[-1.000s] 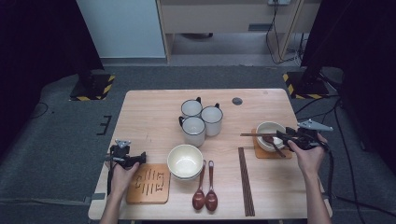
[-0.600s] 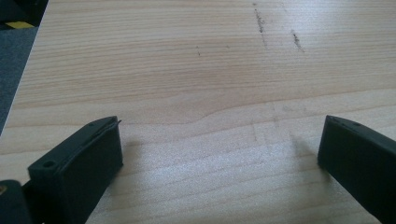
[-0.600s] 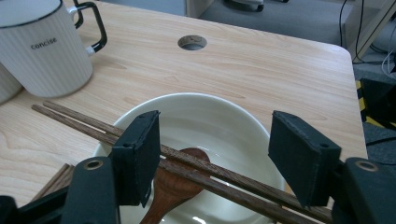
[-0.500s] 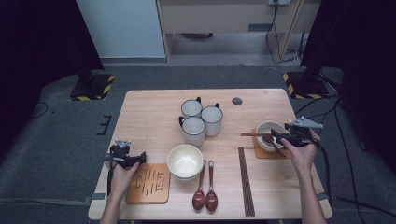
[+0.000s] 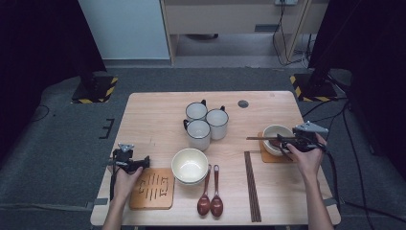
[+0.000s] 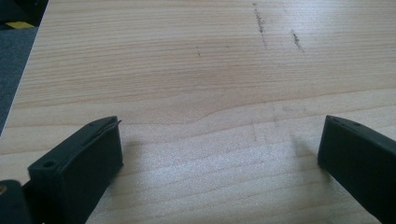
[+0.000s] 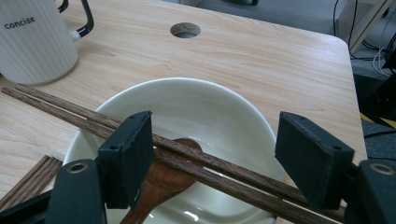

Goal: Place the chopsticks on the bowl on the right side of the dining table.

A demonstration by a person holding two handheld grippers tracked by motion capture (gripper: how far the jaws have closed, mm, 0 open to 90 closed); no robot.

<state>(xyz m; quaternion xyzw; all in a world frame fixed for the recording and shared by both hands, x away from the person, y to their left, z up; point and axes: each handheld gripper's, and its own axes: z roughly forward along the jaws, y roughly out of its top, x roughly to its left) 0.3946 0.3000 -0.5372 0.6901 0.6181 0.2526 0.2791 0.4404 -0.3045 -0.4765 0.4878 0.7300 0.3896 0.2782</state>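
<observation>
At the right of the frame my right tongs point(image 7: 212, 158) have just been opening and now stand wide over the chopsticks point(image 7: 196, 161), which rest across the white bowl point(image 7: 224, 100), a wooden spoon point(image 7: 161, 184) inside it. Lower left, my left tongs point(image 6: 219, 149) gape wide over bare desk point(image 6: 187, 60).

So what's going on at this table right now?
A person is setting out tableware with two handheld grippers. The right gripper has just been opening over a pair of chopsticks lying across the rim of a white bowl with a wooden spoon inside. The left gripper waits open above bare table.
</observation>
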